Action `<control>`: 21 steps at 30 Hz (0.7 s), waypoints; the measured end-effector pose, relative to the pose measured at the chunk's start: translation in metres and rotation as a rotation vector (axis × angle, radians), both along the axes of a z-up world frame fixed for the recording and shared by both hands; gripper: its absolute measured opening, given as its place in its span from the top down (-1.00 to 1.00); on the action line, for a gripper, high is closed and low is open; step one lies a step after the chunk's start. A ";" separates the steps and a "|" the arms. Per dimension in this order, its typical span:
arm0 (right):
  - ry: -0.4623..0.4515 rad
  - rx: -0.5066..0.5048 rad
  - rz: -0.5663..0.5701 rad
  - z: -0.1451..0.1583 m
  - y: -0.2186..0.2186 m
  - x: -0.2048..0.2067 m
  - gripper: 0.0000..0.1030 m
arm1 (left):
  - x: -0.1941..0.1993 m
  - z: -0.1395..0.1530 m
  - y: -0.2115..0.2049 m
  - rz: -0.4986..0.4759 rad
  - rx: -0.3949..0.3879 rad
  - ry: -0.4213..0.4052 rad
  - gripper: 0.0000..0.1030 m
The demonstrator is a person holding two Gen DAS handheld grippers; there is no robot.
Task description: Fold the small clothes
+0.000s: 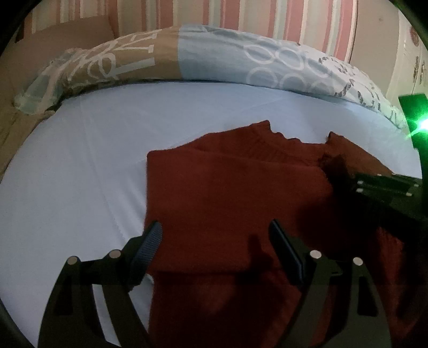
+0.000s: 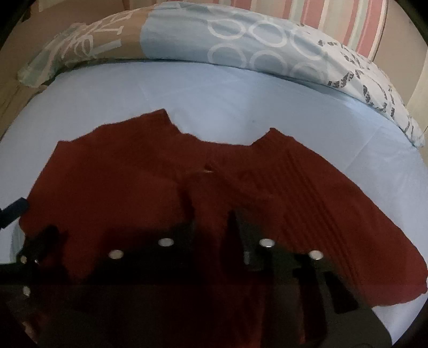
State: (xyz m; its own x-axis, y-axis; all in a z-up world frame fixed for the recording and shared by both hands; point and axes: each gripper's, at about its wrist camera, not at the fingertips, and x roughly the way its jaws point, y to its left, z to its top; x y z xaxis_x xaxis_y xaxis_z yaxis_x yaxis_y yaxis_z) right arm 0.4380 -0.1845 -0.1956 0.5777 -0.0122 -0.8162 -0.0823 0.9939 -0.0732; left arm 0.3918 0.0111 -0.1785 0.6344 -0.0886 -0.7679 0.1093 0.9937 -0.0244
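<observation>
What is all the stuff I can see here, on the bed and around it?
Dark red knitted garment: one, dark red, spread on the sheet, its left part folded over.
Pale blue bed sheet: one, pale blue, covering the bed beneath the garment.
Patterned duvet with tan and blue panels: one, tan and light blue with white letters and rings, bunched along the far side of the bed.
Striped wall: one, pink, white and pale green stripes, behind the bed.
Left tongs: one, black, open over the garment's folded part.
Right tongs: one, black, down on the garment's middle, closed.
</observation>
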 end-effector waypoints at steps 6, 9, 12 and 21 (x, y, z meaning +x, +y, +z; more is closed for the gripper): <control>-0.063 -0.033 0.030 0.018 0.005 -0.008 0.82 | 0.003 -0.002 -0.003 0.003 0.019 -0.001 -0.60; -0.174 -0.052 0.012 0.044 -0.006 -0.022 0.82 | 0.004 -0.002 -0.006 0.004 0.017 -0.001 -0.60; -0.274 -0.036 -0.059 0.065 -0.039 -0.035 0.82 | 0.004 0.000 -0.010 -0.006 0.015 -0.004 -0.60; -0.097 -0.001 -0.283 -0.002 -0.130 -0.036 0.80 | 0.009 -0.004 -0.029 -0.025 0.047 -0.004 -0.60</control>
